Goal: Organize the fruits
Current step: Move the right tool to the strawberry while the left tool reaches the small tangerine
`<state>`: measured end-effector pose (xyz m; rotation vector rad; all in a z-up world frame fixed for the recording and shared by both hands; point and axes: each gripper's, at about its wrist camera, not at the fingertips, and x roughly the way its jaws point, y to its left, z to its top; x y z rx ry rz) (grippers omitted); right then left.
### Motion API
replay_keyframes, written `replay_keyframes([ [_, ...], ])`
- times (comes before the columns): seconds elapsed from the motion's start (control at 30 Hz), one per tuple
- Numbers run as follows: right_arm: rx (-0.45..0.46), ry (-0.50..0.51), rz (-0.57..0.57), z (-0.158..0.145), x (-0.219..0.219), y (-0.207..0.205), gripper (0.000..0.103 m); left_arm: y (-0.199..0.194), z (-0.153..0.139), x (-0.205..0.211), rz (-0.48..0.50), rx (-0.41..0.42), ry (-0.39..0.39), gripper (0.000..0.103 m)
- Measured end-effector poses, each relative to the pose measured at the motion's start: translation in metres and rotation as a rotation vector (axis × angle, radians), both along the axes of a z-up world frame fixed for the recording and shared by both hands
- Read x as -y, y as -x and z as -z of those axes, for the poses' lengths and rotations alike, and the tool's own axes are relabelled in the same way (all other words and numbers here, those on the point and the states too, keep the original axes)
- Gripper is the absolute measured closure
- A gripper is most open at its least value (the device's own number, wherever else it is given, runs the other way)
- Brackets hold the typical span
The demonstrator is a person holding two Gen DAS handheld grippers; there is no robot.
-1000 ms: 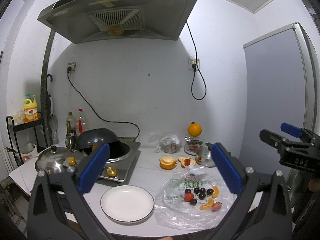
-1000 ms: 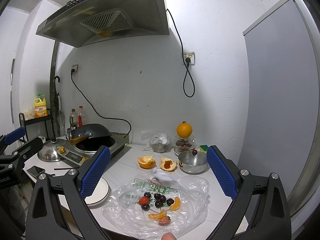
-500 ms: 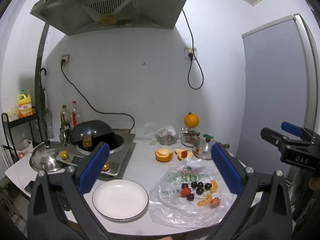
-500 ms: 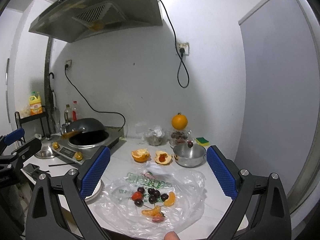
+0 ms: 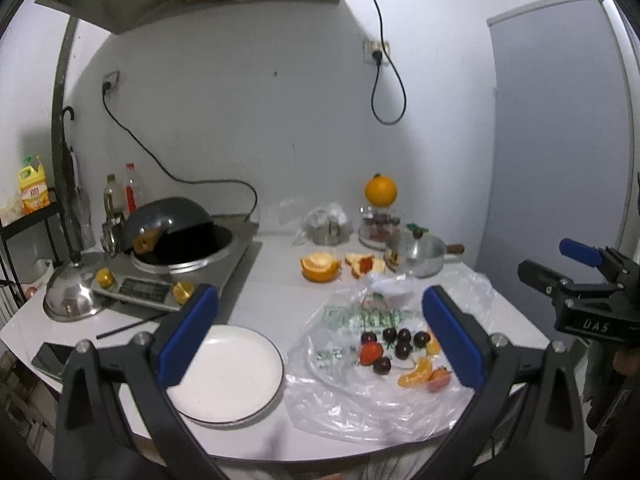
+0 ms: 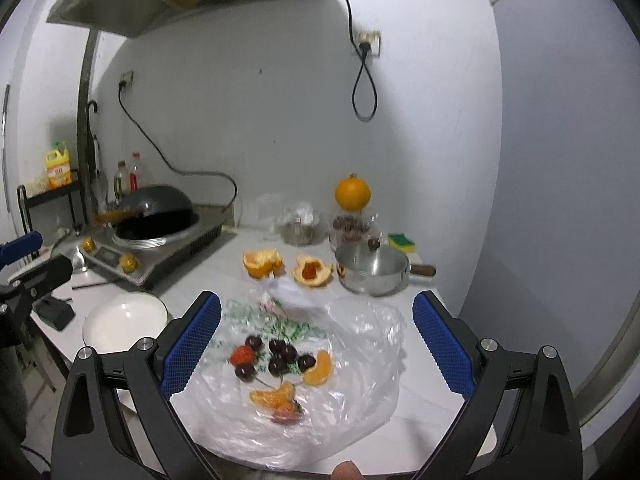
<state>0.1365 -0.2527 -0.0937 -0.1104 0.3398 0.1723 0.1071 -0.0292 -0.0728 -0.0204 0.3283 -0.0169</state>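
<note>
Fruit (image 6: 280,364) on plastic bag (image 6: 360,344) at countertop's front edge, beside empty white plate (image 5: 224,372). Both cameras now tipped lower, closer. Left gripper (image 5: 320,336) and right gripper (image 6: 316,344) wide open, holding nothing. Ready for picking.

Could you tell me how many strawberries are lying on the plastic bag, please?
2. One strawberry lies at the left of the dark cherries; a second strawberry lies at the near edge, beside an orange segment. Folds of the plastic bag may hide more.
</note>
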Motion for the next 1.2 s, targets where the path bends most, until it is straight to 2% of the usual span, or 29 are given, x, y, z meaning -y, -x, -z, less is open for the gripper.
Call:
replay_keyframes([
  [0.3,-0.135,0.026,-0.034,0.044,0.005,-0.037,0.005,-0.030,0.033,0.007,-0.001,-0.092,0.003,0.000],
  [0.37,-0.164,0.030,-0.042,0.054,0.005,-0.045,0.014,-0.037,0.041,0.009,0.000,-0.113,0.003,0.000],
  [0.63,-0.241,0.044,-0.089,0.083,0.001,-0.061,0.016,-0.055,0.072,0.018,0.010,-0.202,-0.002,0.000],
  [0.77,-0.291,0.049,-0.097,0.100,0.001,-0.072,0.030,-0.064,0.086,0.021,0.015,-0.241,-0.006,0.001],
  [0.97,-0.348,0.031,-0.107,0.122,0.005,-0.086,0.039,-0.075,0.103,0.030,0.036,-0.287,-0.018,0.001],
  [1.2,-0.419,0.005,-0.158,0.143,0.003,-0.096,0.042,-0.087,0.121,0.043,0.070,-0.344,-0.037,0.001],
])
